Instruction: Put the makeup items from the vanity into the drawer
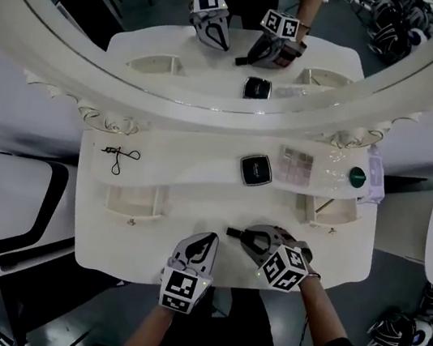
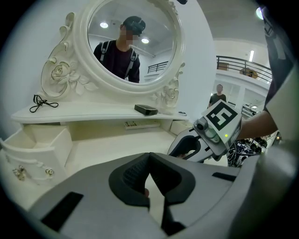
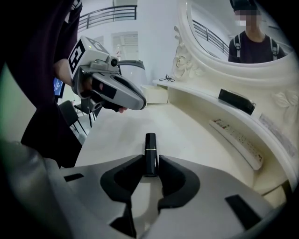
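My right gripper [image 3: 150, 164] is shut on a black lipstick [image 3: 150, 148] with a thin gold band; the tube pokes out past the fingertips, low over the white vanity top [image 3: 187, 135]. In the head view the lipstick [image 1: 234, 232] points left from the right gripper [image 1: 245, 235]. My left gripper [image 1: 206, 242] hovers just to its left with its jaws together and nothing between them [image 2: 149, 156]. On the raised shelf lie a black compact [image 1: 256, 169], a pale eyeshadow palette [image 1: 295, 165] and a green-lidded jar [image 1: 357, 177]. One small drawer [image 1: 330, 210] stands open on the right.
A second open drawer [image 1: 136, 200] sits on the left, and a black cord [image 1: 121, 154] lies on the shelf above it. The big oval mirror [image 1: 223, 38] rises behind the shelf. A clear pouch [image 1: 373, 182] lies at the shelf's right end.
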`<act>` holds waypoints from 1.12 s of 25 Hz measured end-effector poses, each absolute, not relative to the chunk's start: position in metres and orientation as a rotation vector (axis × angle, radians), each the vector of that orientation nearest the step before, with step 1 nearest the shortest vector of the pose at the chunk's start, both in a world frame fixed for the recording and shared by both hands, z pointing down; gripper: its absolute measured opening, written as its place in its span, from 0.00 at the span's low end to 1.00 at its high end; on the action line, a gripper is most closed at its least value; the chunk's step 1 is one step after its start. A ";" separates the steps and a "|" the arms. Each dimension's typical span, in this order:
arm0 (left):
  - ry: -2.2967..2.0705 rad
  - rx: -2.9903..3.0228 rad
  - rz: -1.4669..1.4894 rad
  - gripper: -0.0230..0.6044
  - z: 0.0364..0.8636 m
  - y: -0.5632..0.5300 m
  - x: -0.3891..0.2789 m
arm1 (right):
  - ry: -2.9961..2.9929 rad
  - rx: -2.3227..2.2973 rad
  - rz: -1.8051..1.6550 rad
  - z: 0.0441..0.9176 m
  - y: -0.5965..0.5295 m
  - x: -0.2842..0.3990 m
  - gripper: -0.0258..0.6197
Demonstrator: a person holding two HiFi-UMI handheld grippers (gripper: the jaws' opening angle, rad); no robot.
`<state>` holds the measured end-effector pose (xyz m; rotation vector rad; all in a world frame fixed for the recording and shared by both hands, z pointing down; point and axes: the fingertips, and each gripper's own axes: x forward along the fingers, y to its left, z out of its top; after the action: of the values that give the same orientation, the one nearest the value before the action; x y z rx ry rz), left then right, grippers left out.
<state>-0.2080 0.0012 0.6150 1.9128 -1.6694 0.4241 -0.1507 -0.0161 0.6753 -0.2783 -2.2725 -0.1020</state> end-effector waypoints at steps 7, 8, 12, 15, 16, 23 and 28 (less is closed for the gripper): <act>-1.670 1.913 0.427 0.06 0.613 0.000 -0.208 | -2.287 -0.279 -0.073 0.674 -0.014 -0.150 0.21; -1.672 1.915 0.426 0.06 0.612 0.000 -0.208 | -2.293 -0.277 -0.068 0.672 -0.014 -0.151 0.21; -1.684 1.930 0.422 0.06 0.605 -0.004 -0.209 | -2.321 -0.245 -0.054 0.662 -0.017 -0.151 0.21; -1.692 1.944 0.417 0.06 0.595 -0.005 -0.208 | -2.361 -0.194 -0.022 0.647 -0.018 -0.150 0.21; -1.694 1.949 0.414 0.06 0.590 -0.006 -0.208 | -2.379 -0.171 -0.007 0.640 -0.019 -0.149 0.21; -1.717 2.008 0.384 0.06 0.560 -0.012 -0.205 | -2.496 0.014 0.054 0.598 -0.027 -0.142 0.21; -1.730 2.035 0.370 0.06 0.546 -0.013 -0.202 | -2.543 0.121 0.091 0.576 -0.031 -0.134 0.21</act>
<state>-0.2018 -0.0126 0.5460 2.0347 -1.7298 0.3702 -0.1344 -0.0306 0.5763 0.1212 -2.5431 0.0910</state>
